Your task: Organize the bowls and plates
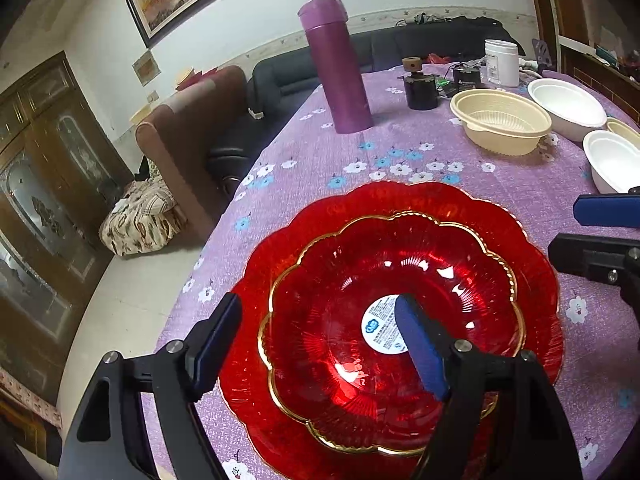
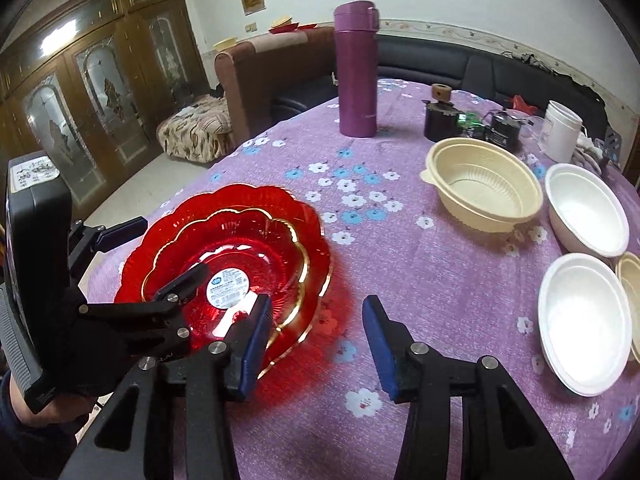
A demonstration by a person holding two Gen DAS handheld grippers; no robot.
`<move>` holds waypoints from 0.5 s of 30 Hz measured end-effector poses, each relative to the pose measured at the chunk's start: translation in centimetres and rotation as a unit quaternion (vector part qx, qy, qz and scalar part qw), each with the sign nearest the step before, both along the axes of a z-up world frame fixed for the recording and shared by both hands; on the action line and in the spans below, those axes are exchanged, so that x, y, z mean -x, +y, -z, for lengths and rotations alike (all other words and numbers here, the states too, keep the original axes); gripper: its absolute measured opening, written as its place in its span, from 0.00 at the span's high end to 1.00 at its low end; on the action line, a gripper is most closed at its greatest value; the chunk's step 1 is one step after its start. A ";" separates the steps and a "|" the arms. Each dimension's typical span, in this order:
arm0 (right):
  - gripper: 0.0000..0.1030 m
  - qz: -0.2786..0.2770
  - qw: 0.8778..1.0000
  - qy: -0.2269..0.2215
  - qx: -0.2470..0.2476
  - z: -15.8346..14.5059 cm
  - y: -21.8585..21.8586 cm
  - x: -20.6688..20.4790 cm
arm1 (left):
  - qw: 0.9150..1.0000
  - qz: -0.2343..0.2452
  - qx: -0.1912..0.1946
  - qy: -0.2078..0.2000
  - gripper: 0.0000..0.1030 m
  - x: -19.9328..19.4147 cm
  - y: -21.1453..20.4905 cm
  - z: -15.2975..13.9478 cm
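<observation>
A small red glass plate (image 1: 360, 380) with a gold rim lies stacked inside a larger red scalloped plate (image 1: 520, 216) near the table's left edge; both show in the right wrist view, the small plate (image 2: 256, 240) inside the larger one (image 2: 292, 204). My left gripper (image 1: 320, 316) is open, one finger outside the plates' left rim, the other over the white label at the small plate's centre. My right gripper (image 2: 316, 312) is open and empty, just right of the plates. A beige bowl (image 2: 484, 184) and two white bowls, one farther (image 2: 584, 208) and one nearer (image 2: 580, 320), stand to the right.
A purple flask (image 2: 356, 72) stands at the back of the purple flowered tablecloth (image 2: 400, 280). Small dark devices (image 2: 440, 116) and a white jar (image 2: 560, 128) sit behind the bowls. Another beige bowl's edge (image 2: 632, 300) shows at far right. The table's edge drops off at the left.
</observation>
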State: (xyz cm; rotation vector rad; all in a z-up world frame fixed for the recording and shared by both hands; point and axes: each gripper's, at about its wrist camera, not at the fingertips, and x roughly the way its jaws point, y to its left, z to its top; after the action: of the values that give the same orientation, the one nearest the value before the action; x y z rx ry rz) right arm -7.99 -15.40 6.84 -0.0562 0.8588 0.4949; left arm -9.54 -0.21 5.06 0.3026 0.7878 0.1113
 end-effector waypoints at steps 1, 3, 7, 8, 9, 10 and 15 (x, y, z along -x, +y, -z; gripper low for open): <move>0.51 0.003 1.000 0.000 -0.002 0.0 -0.3 0.1 | 1.000 0.001 -0.002 -0.001 0.24 0.1 -0.1 -0.1; 0.51 0.009 1.000 -0.001 -0.006 -0.1 -0.9 0.1 | 1.000 0.004 -0.004 -0.003 0.24 0.2 -0.5 -0.2; 0.50 0.019 1.000 -0.002 -0.015 -0.2 -2.2 0.2 | 1.000 0.012 -0.008 -0.006 0.24 0.5 -1.2 -0.6; 0.50 0.023 1.000 -0.002 -0.018 -0.2 -2.5 0.3 | 1.000 0.015 -0.010 -0.007 0.24 0.6 -1.5 -0.7; 0.50 0.025 1.000 -0.003 -0.019 -0.2 -2.8 0.4 | 1.000 0.018 -0.012 -0.008 0.24 0.7 -1.8 -0.7; 0.50 0.028 0.999 -0.004 -0.021 -0.2 -3.2 0.5 | 1.000 0.021 -0.013 -0.009 0.24 0.8 -2.1 -0.8; 0.50 0.044 0.999 -0.004 -0.030 -0.2 -5.0 0.8 | 0.999 0.040 -0.011 -0.012 0.23 0.8 -3.7 -1.3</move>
State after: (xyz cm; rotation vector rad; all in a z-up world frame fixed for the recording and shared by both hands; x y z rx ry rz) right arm -8.82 -20.41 7.07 0.0342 0.8345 0.4378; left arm -10.37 -3.92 6.35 0.3517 0.7509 0.0483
